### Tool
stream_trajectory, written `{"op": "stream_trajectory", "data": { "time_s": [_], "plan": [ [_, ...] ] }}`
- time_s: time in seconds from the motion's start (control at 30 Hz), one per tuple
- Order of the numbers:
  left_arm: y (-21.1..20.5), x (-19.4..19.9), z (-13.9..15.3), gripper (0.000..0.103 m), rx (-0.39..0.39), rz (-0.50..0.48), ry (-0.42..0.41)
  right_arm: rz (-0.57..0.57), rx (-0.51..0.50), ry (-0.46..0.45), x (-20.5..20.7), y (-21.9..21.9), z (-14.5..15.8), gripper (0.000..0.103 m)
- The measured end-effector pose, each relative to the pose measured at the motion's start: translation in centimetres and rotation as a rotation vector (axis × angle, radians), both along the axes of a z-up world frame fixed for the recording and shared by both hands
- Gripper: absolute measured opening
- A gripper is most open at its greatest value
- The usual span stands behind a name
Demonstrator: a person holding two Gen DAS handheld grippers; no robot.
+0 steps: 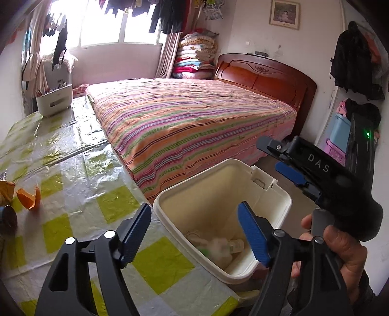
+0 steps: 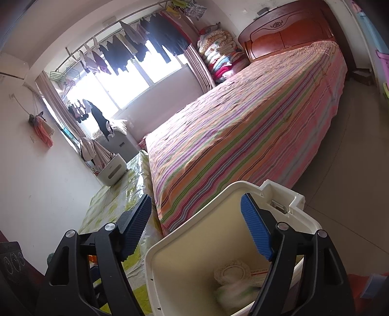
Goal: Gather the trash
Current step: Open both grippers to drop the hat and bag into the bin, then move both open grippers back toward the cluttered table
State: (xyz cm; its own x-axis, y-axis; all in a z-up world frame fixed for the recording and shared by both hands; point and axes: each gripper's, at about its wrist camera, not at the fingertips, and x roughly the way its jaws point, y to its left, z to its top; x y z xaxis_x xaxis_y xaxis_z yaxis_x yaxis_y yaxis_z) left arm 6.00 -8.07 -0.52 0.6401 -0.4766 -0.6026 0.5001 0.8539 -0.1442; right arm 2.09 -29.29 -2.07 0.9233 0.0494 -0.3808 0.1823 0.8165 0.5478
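A cream plastic trash bin [image 1: 170, 206], rectangular with rounded corners, stands open-topped beside the table's edge, at the foot of the striped bed; a latch bracket [image 1: 263, 179] juts from its far rim; at the bottom lies trash [image 1: 218, 246], pale and blurred, perhaps crumpled tissue with a small labelled bottle; on the table, well apart from the bin, lies a curled orange peel [image 1: 29, 198].

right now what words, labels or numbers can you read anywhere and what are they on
"D A S": white letters on the black body of the right claw, seen from the left wrist view.
Printed labels on the trash inside the white bin: too blurred to read.
Framed picture on the wall: no legible text.
White box on the table: mark too small to read.
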Motion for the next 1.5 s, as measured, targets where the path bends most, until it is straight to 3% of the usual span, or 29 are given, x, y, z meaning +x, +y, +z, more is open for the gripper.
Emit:
{"op": "stream_trajectory", "data": {
  "time_s": [0.5, 0.97, 1.13, 1.37, 1.5],
  "plan": [
    [4.5, 0.7, 0.7, 0.072, 0.016, 0.116, -0.016, 0.063, -0.005, 0.020, 1.1, 2.1, -0.1, 0.075],
    [15.6, 0.1, 2.1, 0.072, 0.016, 0.356, -0.052, 0.189, -0.040, 0.040, 2.7, 7.5, -0.3, 0.076],
    [21.6, -0.5, 2.9, 0.072, 0.021, 0.516, -0.090, 0.229, -0.041, 0.052, 3.4, 9.3, -0.4, 0.076],
    [30.9, -1.1, 3.4, 0.072, 0.004, 0.850, -0.098, 0.274, -0.040, 0.066, 4.0, 11.5, -0.4, 0.076],
    [37.0, -1.7, 2.8, 0.072, -0.108, 1.036, -0.018, 0.293, -0.025, 0.080, 4.4, 12.2, -0.6, 0.076]
  ]
}}
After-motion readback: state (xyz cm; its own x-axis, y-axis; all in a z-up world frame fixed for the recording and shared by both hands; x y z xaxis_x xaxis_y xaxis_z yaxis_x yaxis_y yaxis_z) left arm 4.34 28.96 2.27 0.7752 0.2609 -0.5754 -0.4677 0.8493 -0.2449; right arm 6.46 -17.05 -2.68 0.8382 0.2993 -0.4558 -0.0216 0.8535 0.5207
